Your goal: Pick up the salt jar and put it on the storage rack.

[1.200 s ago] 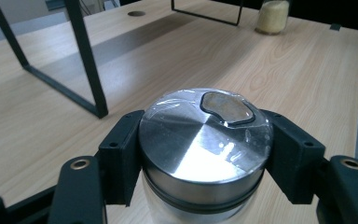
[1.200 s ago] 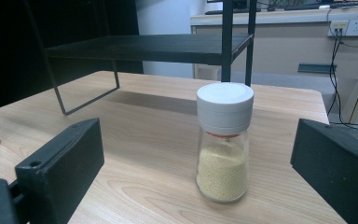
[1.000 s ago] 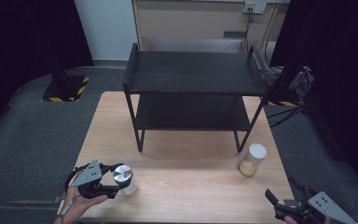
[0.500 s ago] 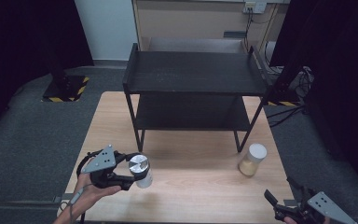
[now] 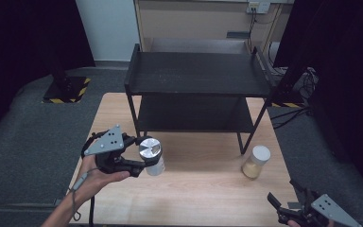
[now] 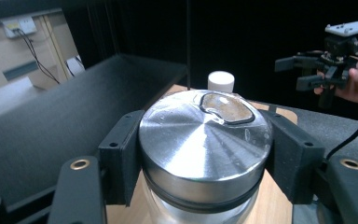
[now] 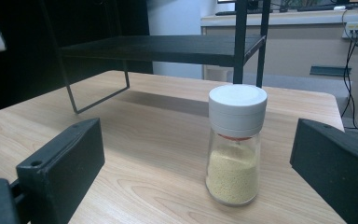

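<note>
A glass jar with a shiny metal lid (image 5: 150, 150) is held above the wooden table (image 5: 203, 189), left of centre, with my left gripper (image 5: 147, 159) shut on it just below the lid. In the left gripper view the lid (image 6: 205, 140) sits between both black jaws. A spice jar with a white cap and yellow powder (image 5: 255, 162) stands upright on the table at the right. My right gripper (image 5: 283, 207) hovers open at the table's front right corner. In the right gripper view the spice jar (image 7: 235, 144) stands ahead of the gripper (image 7: 198, 165), apart from its jaws.
A black two-level metal shelf rack (image 5: 196, 75) stands on the far half of the table, its front legs near both jars. In the left gripper view the right gripper (image 6: 317, 70) shows farther off, beyond the white cap (image 6: 221, 80). Dark floor surrounds the table.
My left gripper has carried the metal-lidded jar up, to the right and forward toward the rack. The right gripper and the spice jar have stayed put.
</note>
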Demonstrator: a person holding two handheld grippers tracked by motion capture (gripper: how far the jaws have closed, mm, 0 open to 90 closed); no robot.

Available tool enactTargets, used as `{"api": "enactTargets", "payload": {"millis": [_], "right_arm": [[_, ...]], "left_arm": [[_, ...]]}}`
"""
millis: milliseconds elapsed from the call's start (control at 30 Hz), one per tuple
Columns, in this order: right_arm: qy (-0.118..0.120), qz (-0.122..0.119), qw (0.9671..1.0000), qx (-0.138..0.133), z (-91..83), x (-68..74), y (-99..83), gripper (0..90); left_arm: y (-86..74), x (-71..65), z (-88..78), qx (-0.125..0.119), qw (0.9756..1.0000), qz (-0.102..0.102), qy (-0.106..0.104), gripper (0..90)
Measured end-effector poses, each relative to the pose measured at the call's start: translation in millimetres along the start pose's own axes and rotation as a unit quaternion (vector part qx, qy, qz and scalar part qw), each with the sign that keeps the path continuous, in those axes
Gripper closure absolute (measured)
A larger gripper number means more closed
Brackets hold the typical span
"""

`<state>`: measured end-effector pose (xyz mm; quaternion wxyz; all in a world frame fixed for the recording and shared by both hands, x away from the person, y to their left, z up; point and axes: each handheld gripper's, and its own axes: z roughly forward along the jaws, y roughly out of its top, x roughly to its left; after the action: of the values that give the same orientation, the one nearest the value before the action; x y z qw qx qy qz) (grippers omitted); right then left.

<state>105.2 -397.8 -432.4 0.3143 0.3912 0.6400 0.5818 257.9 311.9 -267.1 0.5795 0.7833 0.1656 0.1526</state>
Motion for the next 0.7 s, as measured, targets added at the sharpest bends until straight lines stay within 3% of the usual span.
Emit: {"api": "enactTargets", "payload": {"millis": [200,500,700], "right_arm": [[0.003,0.0,1.0,0.0,0.5,-0.2,0.0,3.0],[0.006,0.003,1.0,0.001,0.7,-2.0,-0.7,3.0],[0.007,0.004,1.0,-0.001,0.5,-3.2,-1.3,3.0]], "left_arm": [[29.0,3.8,1.4,-0.006,1.0,-0.003,0.005,33.7],[86.9,11.9,4.6,0.012,0.9997,0.001,0.02,33.7],[119.1,17.8,7.9,0.005,0.9989,-0.003,0.046,33.7]]}}
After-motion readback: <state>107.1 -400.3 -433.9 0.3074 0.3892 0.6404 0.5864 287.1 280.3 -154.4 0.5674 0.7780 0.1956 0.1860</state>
